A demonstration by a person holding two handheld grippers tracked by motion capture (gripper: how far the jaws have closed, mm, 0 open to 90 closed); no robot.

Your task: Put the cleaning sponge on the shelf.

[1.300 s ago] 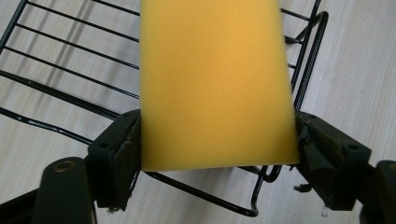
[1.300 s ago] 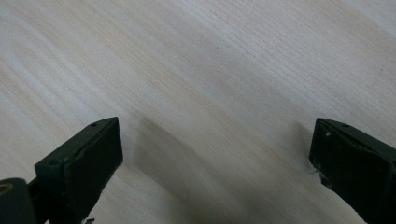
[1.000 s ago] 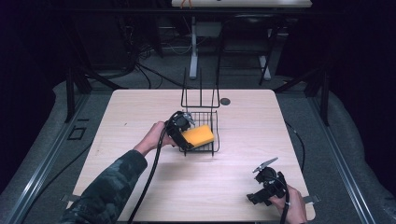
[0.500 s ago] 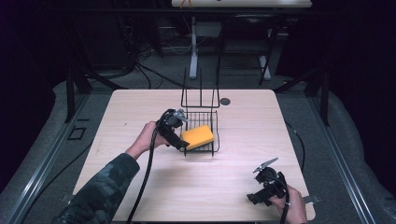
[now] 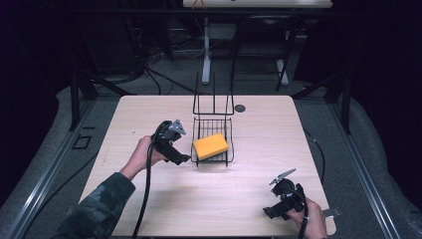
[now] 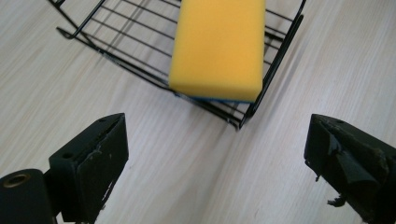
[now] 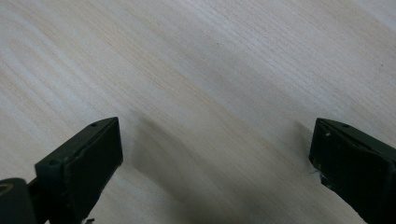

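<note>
Yellow sponge (image 6: 218, 44) lies in the black wire basket (image 6: 126, 51), just ahead of the left gripper (image 6: 215, 154), whose jaws are wide apart and empty. Right gripper (image 7: 217, 161) sits well apart from it over bare wooden table (image 7: 224, 70), jaws also spread with nothing between them.

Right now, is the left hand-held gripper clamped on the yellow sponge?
No: the left hand-held gripper is wide open over bare table, while the yellow sponge lies apart in the wire basket.
</note>
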